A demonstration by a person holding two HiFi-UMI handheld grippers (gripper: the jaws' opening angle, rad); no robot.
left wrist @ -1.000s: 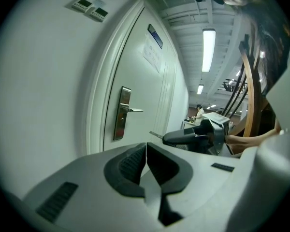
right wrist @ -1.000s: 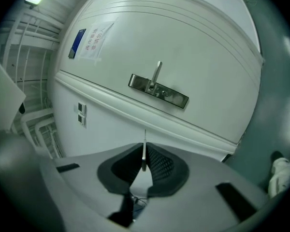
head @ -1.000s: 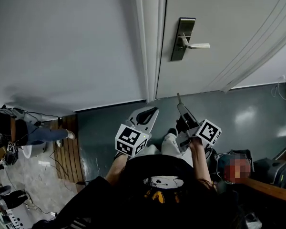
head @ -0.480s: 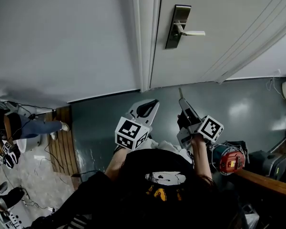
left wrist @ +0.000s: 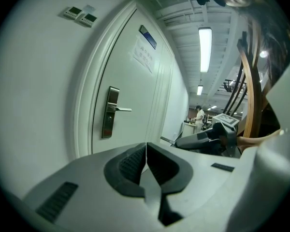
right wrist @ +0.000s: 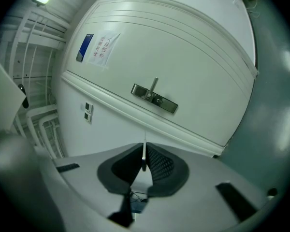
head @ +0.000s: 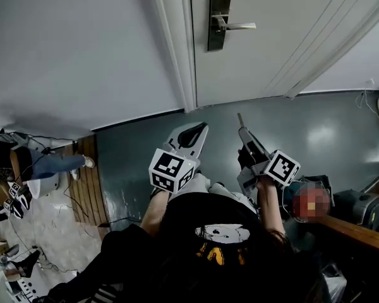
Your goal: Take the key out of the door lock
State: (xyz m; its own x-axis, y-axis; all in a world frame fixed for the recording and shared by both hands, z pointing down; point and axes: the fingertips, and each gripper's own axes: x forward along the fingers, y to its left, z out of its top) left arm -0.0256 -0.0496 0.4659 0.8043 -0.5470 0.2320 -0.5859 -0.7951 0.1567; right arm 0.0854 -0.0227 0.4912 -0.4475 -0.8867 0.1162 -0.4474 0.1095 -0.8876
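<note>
Lower left of the head view: a bystander (head: 47,169) sits well apart from the work. Centre: the left gripper (head: 199,131) has its jaws pressed together with nothing between them. Upper centre: the door lock (head: 219,21); no key can be made out in it. Right of centre: the right gripper (head: 243,134) pinches a thin metal strip (head: 240,120), judged to be the key, well apart from the lock. Extraction appears complete. Next move: hold the pinch and carry the strip clear. No obstruction is visible.
</note>
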